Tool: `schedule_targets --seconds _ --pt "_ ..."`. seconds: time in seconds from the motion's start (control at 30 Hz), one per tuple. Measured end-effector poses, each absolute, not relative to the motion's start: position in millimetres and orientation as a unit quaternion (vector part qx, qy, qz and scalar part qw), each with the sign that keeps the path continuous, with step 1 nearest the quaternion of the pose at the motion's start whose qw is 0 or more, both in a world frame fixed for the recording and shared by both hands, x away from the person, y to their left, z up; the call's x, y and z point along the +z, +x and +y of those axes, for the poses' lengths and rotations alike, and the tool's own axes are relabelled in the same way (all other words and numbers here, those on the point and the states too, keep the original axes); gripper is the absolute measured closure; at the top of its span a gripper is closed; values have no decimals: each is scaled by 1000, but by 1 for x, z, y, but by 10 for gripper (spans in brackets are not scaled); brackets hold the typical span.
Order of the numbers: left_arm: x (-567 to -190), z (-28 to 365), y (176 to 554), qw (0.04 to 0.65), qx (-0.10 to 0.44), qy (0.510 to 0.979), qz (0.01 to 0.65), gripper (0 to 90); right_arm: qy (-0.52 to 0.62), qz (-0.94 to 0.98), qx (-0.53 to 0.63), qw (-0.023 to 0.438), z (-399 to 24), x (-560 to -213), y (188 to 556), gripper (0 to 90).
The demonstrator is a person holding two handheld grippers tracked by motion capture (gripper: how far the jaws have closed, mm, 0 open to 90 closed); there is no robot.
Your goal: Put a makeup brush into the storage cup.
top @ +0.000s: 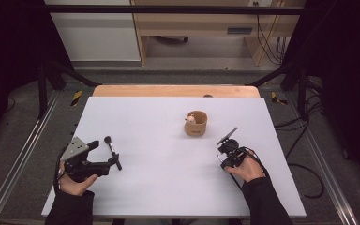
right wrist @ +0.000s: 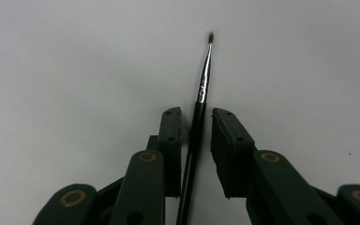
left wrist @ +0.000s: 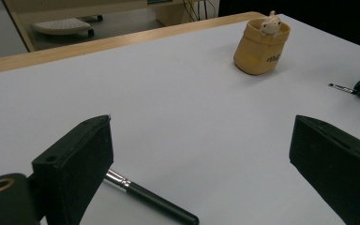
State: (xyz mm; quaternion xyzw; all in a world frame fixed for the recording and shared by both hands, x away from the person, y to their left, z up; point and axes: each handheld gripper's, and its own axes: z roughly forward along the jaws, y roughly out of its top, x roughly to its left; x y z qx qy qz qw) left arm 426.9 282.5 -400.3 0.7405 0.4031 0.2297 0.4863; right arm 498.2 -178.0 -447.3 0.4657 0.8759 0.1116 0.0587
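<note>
While both hands rested low on the white table, the grippers stood well apart, one near each side edge. The left gripper was the wider of the two: in its own view the black jaws stood far apart with nothing between the pads. A thick black makeup brush with a silver ferrule lay flat on the table just beside its left jaw, passing partly under that jaw; whether it touched the jaw could not be told. In the high view this brush lay just beyond the jaw tips, its round head pointing away from the person.

The right gripper had its jaws drawn nearly together around a thin black fine-tipped brush. The handle ran up the narrow gap close against the left pad, while a slim strip of table showed between it and the right pad, so the pads were not yet pressing on it from both sides. Its small bristle tip pointed out beyond the jaws.

Farther back, a tan fabric pouch with a small pale figure stood upright.
</note>
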Motion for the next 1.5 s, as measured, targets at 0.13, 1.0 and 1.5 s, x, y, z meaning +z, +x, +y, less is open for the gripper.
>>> schedule_targets --seconds 0.13,1.0,1.5 --pt "-400 282 427 486 230 741 403 59 467 875 113 56 -178 -448 498 774" --pt "-401 282 427 485 228 742 403 62 465 876 114 59 -177 -447 497 860" --pt "-401 282 427 486 229 742 402 63 464 865 167 90 -185 -420 489 860"
